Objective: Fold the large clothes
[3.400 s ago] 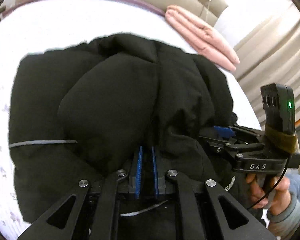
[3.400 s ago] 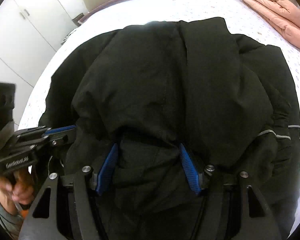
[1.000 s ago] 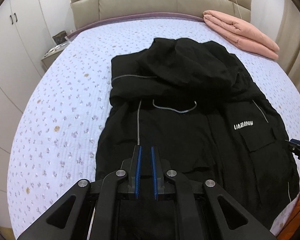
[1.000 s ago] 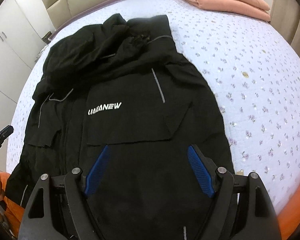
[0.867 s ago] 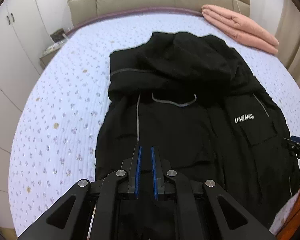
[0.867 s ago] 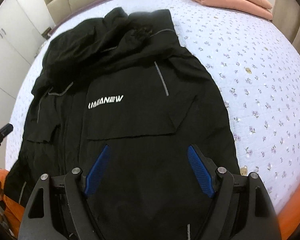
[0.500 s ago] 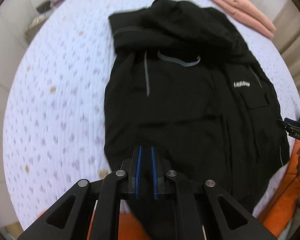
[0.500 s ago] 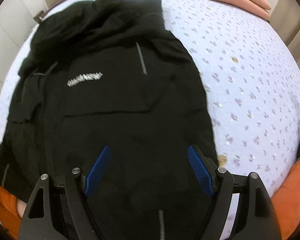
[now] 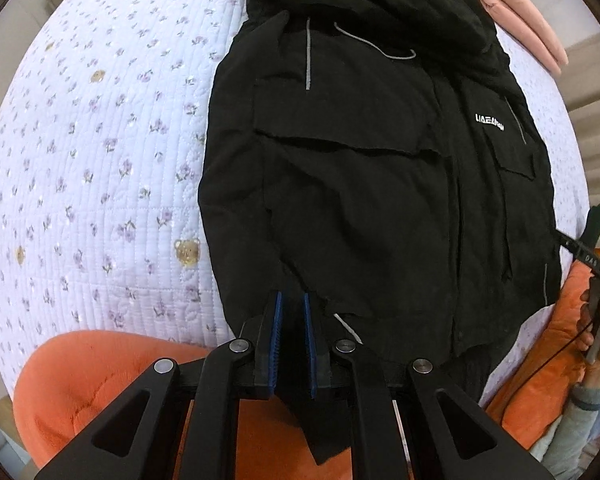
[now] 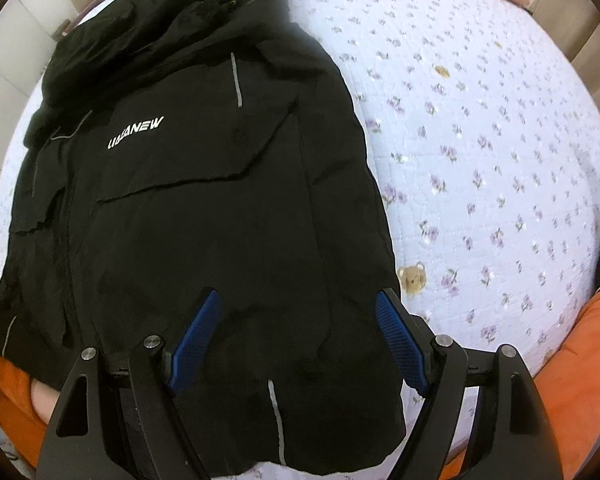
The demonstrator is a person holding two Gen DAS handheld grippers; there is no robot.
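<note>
A large black jacket (image 9: 360,184) with a white chest logo lies front up on the floral bed quilt (image 9: 100,152), hood bunched at the far end. My left gripper (image 9: 291,312) is shut on the jacket's bottom hem at its left corner; black cloth hangs down between the blue pads. In the right wrist view the jacket (image 10: 204,208) fills the left half. My right gripper (image 10: 296,320) is open above the hem near its right corner, blue pads wide apart, nothing between them. The right gripper also shows at the left wrist view's right edge (image 9: 588,256).
An orange blanket (image 9: 100,376) covers the bed's near edge below the hem and shows in the right wrist view (image 10: 580,380). A folded pink quilt (image 9: 516,8) lies at the far right. The quilt (image 10: 480,160) to the jacket's right is bare.
Both grippers have pulled back toward the bed's near edge, drawing the jacket's hem with them. The jacket lies stretched out flatter, and the orange blanket has come into view.
</note>
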